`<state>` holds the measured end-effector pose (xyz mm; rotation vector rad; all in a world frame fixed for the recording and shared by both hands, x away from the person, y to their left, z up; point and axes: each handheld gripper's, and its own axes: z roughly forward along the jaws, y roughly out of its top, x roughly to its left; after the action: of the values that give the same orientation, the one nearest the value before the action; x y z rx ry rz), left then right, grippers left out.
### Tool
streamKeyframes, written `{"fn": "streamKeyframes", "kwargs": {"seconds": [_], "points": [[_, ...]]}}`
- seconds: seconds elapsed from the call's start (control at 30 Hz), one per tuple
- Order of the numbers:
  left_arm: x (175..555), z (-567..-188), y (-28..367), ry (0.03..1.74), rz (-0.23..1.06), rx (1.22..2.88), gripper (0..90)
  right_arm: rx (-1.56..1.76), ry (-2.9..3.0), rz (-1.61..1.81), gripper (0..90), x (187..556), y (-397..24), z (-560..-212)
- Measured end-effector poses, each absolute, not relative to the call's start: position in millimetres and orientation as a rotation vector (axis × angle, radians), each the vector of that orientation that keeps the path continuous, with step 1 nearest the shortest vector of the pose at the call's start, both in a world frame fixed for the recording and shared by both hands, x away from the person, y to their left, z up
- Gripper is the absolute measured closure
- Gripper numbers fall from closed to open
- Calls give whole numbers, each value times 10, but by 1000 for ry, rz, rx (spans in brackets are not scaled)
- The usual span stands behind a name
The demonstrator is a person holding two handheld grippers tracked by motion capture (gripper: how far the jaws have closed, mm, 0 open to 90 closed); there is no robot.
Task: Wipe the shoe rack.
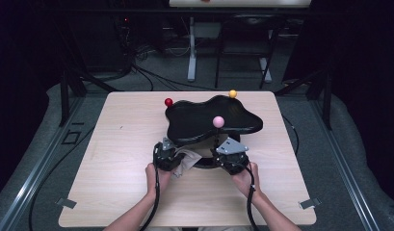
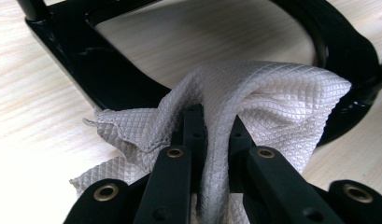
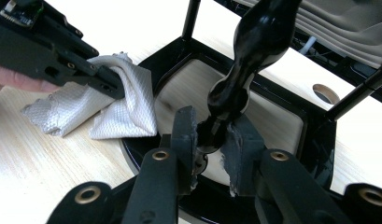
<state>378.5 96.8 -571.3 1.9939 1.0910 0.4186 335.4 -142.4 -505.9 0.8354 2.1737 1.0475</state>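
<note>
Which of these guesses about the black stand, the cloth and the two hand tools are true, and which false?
1. The left gripper is clamped on a grey cloth. True.
2. The right gripper hangs open in the air. False: it is shut on the black stand's post.
3. The cloth lies against the stand's black base frame. True.
4. A green ball tops the stand. False: the balls are red, yellow and pink.
5. The stand sits on a light wooden table. True.
</note>
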Motion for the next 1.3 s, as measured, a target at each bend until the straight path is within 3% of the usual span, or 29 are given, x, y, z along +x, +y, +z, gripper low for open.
{"fn": "streamKeyframes", "kwargs": {"seconds": [0.57,0.97,1.3], "points": [[3556,-5732,707,1070,459,1962,830,839,2173,1048,749,3350,-1412,-5060],[3476,-5732,414,1023,401,1927,829,838,2172,1047,749,3347,-1412,-5062],[3469,-5747,397,992,410,1946,831,830,2180,1044,749,3353,-1420,-5057]]}}
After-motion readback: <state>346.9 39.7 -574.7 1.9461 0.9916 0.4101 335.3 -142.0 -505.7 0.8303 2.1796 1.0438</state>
